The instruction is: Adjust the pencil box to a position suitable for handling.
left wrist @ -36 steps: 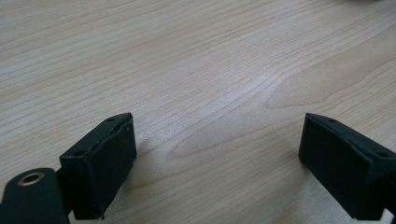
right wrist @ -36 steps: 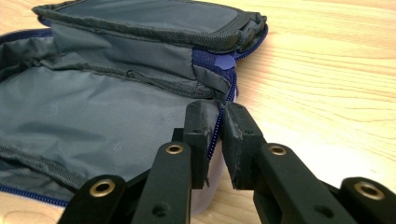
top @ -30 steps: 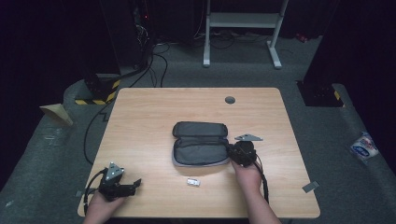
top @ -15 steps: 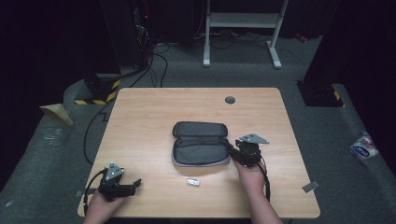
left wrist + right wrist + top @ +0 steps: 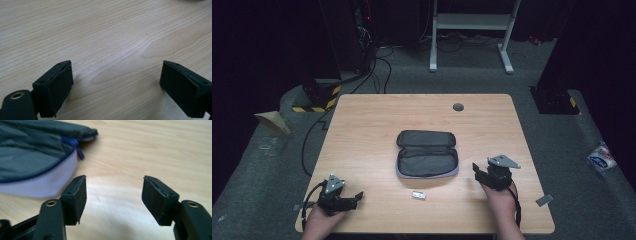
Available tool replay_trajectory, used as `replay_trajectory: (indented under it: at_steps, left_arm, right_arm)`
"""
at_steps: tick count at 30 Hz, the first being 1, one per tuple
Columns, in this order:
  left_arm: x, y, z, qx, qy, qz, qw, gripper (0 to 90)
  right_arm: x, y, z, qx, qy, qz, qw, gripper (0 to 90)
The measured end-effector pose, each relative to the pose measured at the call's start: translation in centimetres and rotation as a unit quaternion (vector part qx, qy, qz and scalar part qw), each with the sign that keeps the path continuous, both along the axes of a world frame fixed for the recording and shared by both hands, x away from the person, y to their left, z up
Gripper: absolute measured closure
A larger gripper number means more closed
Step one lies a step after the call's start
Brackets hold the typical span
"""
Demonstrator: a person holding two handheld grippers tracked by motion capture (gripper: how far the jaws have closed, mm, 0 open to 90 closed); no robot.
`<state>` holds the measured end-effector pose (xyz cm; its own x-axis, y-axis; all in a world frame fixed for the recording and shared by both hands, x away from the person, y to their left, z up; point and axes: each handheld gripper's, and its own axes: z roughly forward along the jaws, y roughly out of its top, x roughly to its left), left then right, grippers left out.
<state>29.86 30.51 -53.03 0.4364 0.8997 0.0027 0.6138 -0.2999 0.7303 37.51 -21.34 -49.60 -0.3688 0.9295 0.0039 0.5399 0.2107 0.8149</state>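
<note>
Table [image 5: 362, 130]: light wood, on grey carpet; dark room w/ cables and a white stand behind.
Grommet [image 5: 458, 107]: far edge, mid.
Case [image 5: 427, 153]: unzipped, lying open at table centre.
Small item [image 5: 418, 195]: white, just in front of case; type unclear.
R gripper [image 5: 486, 174]: right of case, apart; jaws just been opening, nothing between.
L gripper [image 5: 353, 198]: near-left corner, jaws spread, empty.

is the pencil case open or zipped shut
Open. In the high view the pencil case lies spread on the table, its lid folded back and the dark lining showing.
</note>
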Motion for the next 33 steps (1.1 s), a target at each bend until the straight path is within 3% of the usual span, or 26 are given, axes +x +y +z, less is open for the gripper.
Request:
replay_trajectory:
  at_steps: [6, 12, 18, 24, 29, 33]
  left_arm:
    - [0.0, -0.1, 0.0, 0.001, 0.001, 0.003, 1.0, 11.3]
    - [0.1, -0.3, 0.0, 0.001, 0.0, 0.005, 1.0, 9.4]
    - [0.3, -0.5, 0.1, 0.009, 0.003, 0.004, 0.9999, 7.9]
    - [0.6, -0.7, 0.5, 0.014, 0.029, 0.002, 0.9995, 9.6]
    - [0.5, -0.5, 0.8, -0.004, 0.026, 0.011, 0.9996, 10.2]
    - [0.4, -0.6, 1.3, -0.013, 0.01, 0.009, 0.9998, 8.4]
  right_arm:
    - [-1.4, -1.7, -1.6, -0.026, 0.041, -0.026, 0.9985, 24.5]
    - [-1.7, -1.9, -2.6, -0.042, 0.077, -0.025, 0.9958, 19.6]
    - [-1.7, -2.1, -2.8, -0.034, 0.071, -0.025, 0.9966, 18.0]
    - [-1.8, -2.0, -2.8, -0.034, 0.072, -0.033, 0.9962, 18.1]
    - [-1.8, -2.1, -2.8, -0.036, 0.071, -0.034, 0.9963, 18.3]
    - [-1.9, -2.1, -2.8, -0.036, 0.071, -0.034, 0.9962, 18.5]
